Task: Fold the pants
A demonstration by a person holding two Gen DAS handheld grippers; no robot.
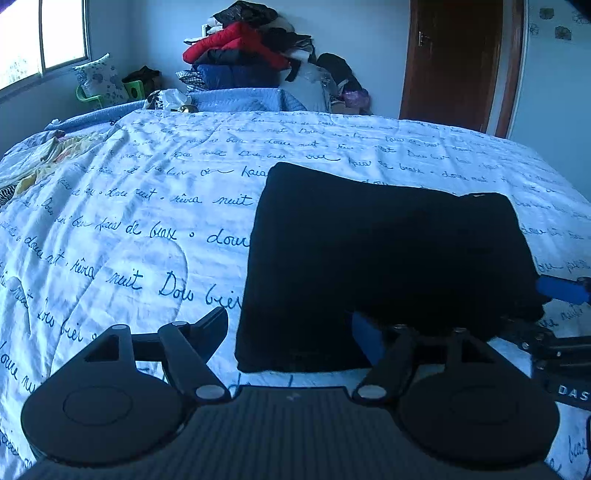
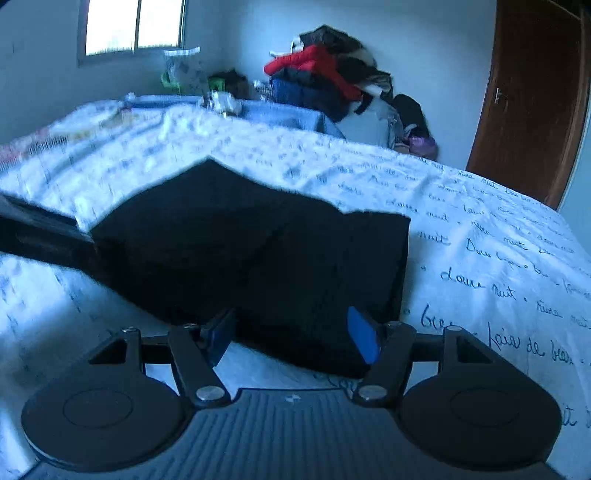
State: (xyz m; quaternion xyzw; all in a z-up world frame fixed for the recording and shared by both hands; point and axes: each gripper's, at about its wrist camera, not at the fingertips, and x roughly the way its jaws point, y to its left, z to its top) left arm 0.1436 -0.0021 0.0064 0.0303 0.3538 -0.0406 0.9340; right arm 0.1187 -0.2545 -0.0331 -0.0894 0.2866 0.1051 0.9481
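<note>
Both cameras sit low over the bed (image 1: 147,221), close behind their own fingers, facing the far wall with its clothes pile (image 1: 243,51). The left view looks at the pants (image 1: 369,258) from their left near corner, the right view from the right. They share pants, window (image 2: 133,26) and door (image 2: 532,96).

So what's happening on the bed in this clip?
A person with a handheld gripper in each hand is folding black pants on a bed covered by a white quilt printed with script. The pants already lie as a compact folded rectangle. Both the left gripper and right gripper sit open at the near edge of the bundle, gripping nothing. A pile of clothes is stacked against the far wall.
</note>
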